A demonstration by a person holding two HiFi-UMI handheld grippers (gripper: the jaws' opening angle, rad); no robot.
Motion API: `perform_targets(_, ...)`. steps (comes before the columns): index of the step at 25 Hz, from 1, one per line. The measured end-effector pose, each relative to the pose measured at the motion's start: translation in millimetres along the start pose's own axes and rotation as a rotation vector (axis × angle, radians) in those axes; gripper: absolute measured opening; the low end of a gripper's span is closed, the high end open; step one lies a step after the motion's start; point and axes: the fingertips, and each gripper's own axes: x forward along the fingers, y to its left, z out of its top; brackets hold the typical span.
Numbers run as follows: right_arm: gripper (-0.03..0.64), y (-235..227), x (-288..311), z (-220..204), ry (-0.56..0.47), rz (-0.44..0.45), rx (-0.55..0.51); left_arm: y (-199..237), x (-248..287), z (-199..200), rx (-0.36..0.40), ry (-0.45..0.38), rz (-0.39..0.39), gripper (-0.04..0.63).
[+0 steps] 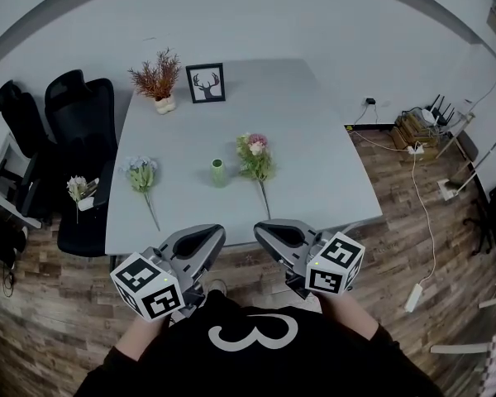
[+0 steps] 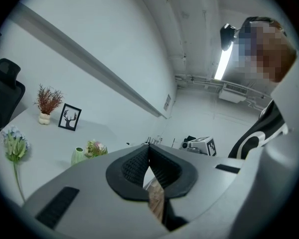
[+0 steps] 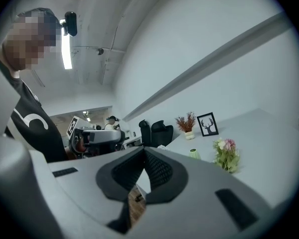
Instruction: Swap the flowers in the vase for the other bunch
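Bright even light; ceiling tube (image 2: 223, 63) glares; fisheye edges warped

Item count
I hold two tongs: left tongs (image 1: 205, 236), right tongs (image 1: 273, 232). Ahead: one table (image 1: 314, 139), one green vase (image 1: 219, 172), one blue bunch (image 1: 142, 174), one pink bunch (image 1: 255, 157), one potted dried plant (image 1: 157, 79), one framed picture (image 1: 206, 83). Far left: two chairs (image 1: 84, 118), one pale bunch (image 1: 78, 188).

Black shirt (image 1: 256, 350), white 3; grey left gripper (image 1: 208, 231), right gripper (image 1: 269, 228), marker cubes (image 1: 149, 286).
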Motion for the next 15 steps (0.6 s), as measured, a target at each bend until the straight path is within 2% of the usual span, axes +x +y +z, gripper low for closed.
perform_targets(7, 0.008, -4.4, 19.4, -0.4, 0.010, 0.015, 0.006, 15.2, -9.3, 8.1, 0.025, -0.017, -0.004, 0.011)
perform_targets(15, 0.008, -11.9, 55.6, -3.4, 0.035, 0.044, 0.037, 55.9, -20.4, 11.5, -0.024, -0.019, 0.053, 0.011)
